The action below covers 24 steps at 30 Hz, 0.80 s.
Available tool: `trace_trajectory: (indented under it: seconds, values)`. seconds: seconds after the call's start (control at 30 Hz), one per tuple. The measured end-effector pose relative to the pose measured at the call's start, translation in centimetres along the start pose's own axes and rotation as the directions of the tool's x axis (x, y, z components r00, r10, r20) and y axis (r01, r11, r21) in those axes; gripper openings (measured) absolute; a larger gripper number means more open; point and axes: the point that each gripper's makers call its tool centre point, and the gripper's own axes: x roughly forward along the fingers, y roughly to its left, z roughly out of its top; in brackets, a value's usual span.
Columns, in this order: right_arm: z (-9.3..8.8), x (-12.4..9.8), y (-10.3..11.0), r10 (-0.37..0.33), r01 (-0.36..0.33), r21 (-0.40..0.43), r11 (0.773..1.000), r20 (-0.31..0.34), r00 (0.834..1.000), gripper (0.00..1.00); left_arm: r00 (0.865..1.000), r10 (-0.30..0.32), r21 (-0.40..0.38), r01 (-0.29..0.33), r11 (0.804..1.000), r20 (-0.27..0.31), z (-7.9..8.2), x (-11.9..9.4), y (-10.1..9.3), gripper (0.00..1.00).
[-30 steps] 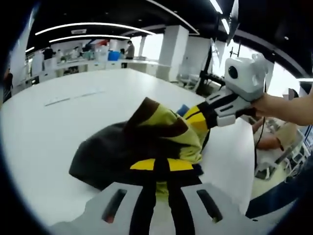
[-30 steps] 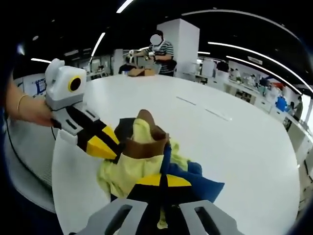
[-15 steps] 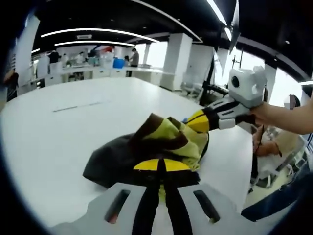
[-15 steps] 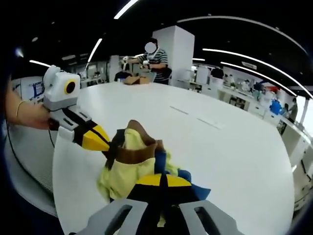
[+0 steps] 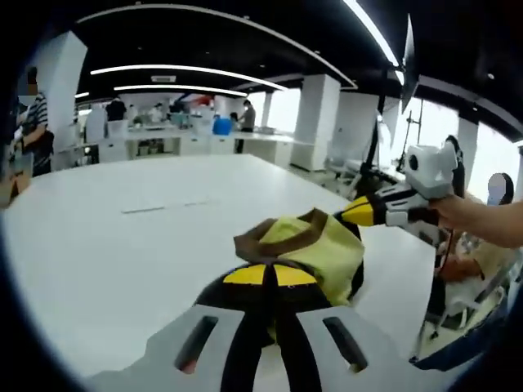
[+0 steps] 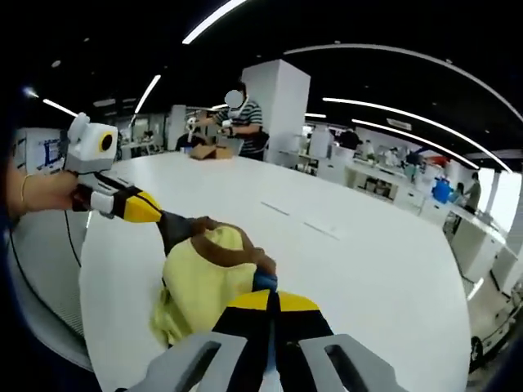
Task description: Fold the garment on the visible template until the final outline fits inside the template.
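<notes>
With both grippers' jaws pinching the yellow garment (image 6: 200, 282) lifted off the white worktop (image 5: 106, 253), spreading it flat looks next before folding.

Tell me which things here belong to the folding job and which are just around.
Job: yellow fabric garment with brown trim, left gripper, right gripper, both shut on it.
Around: round white table, white pillar, person in striped shirt.

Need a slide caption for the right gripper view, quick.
Both grippers, right and left, shut on a yellow garment above the white table.
</notes>
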Motion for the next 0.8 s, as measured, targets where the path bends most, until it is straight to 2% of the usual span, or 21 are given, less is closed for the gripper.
trace_trajectory:
  seconds: [0.17, 0.4, 0.5, 0.63, 0.8]
  values:
    - [0.8, 0.0, -1.2, -0.020, 0.020, 0.017, 1.000, 0.012, 1.000, 0.00, 0.998, 0.032, 0.049, -0.034, 0.998, 0.047, 2.2, -0.1, 1.5, 0.00]
    - [1.6, 0.5, -3.3, -0.069, 0.068, 0.055, 0.996, 0.025, 0.997, 0.00, 0.998, 0.041, 0.059, -0.044, 0.997, 0.051, 3.2, 0.8, 3.8, 0.00]
    - [2.4, 0.9, -4.4, -0.103, 0.099, 0.077, 0.992, 0.041, 0.994, 0.00, 0.995, 0.074, 0.092, -0.080, 0.993, 0.073, 4.7, 1.5, 5.4, 0.00]
    - [3.4, 1.8, -5.3, -0.136, 0.130, 0.096, 0.987, 0.060, 0.989, 0.00, 0.990, 0.088, 0.093, -0.098, 0.991, 0.106, 6.4, 2.8, 6.7, 0.00]
    - [3.8, 3.2, -7.5, -0.211, 0.203, 0.124, 0.971, 0.057, 0.976, 0.00, 0.986, 0.126, 0.108, -0.138, 0.985, 0.112, 7.3, 4.8, 8.2, 0.00]
